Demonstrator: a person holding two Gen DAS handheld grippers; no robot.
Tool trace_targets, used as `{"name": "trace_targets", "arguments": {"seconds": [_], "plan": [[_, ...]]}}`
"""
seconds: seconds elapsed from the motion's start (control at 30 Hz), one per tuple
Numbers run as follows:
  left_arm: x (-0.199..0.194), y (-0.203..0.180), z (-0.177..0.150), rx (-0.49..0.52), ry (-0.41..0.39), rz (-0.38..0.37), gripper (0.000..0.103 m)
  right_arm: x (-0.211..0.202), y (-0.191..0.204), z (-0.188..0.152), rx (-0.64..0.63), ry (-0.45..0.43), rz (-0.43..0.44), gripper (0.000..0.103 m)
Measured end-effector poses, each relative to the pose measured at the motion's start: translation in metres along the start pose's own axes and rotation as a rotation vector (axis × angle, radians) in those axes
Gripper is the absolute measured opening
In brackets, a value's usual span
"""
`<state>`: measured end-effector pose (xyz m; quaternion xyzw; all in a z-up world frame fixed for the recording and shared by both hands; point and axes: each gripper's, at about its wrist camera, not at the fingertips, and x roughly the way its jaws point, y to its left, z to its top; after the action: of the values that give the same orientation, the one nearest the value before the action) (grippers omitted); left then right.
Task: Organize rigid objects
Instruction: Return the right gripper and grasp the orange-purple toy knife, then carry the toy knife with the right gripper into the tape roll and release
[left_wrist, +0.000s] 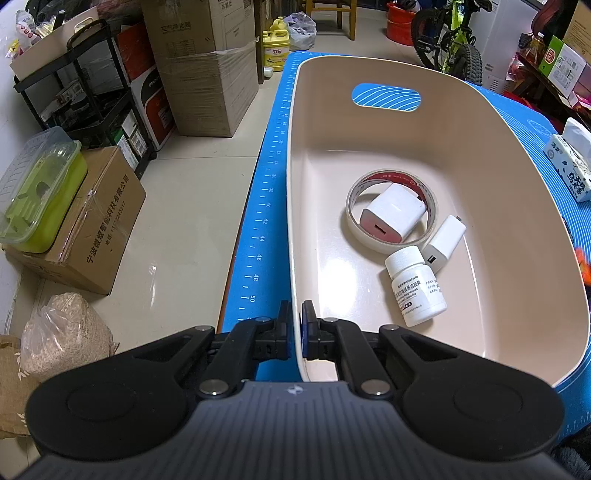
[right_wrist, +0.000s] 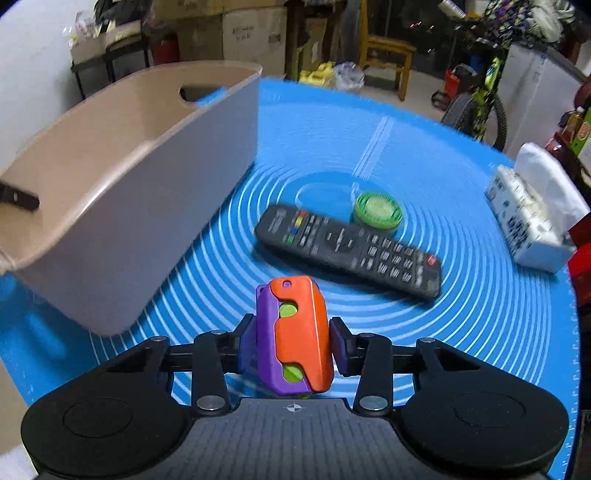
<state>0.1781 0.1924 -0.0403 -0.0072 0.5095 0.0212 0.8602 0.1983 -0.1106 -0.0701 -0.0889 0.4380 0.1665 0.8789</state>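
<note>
While your left gripper (left_wrist: 296, 325) pinches the beige bin (left_wrist: 546, 236) wall, your right gripper (right_wrist: 291, 343) clamps the orange-purple toy (right_wrist: 295, 332) beside that bin; remote (right_wrist: 347, 249), green tub (right_wrist: 376, 212) beyond it.

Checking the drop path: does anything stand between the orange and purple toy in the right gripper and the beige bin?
Nothing visible does. The right gripper is shut on the toy, and only bare blue mat lies between it and the bin. The remote lies off to the other side. The left gripper clamps the bin's near rim.
</note>
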Motion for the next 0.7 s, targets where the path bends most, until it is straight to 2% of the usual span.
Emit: {"name": "trace_targets", "arguments": {"seconds": [0.17,0.4,0.7], "plan": [[0.0,0.0,0.0,-0.003,0.0,0.0,0.009,-0.029,0.002,0.025,-0.014,-0.123,-0.024,0.05],[0.002,-0.002,0.001,-0.002,0.001,0.0,0.009,-0.058,0.018,0.067,-0.058,-0.267,-0.003,0.05],[0.002,-0.002,-0.001,-0.001,-0.001,0.002,0.008,-0.042,0.067,0.107,-0.107,-0.323,0.072,0.05]]}}
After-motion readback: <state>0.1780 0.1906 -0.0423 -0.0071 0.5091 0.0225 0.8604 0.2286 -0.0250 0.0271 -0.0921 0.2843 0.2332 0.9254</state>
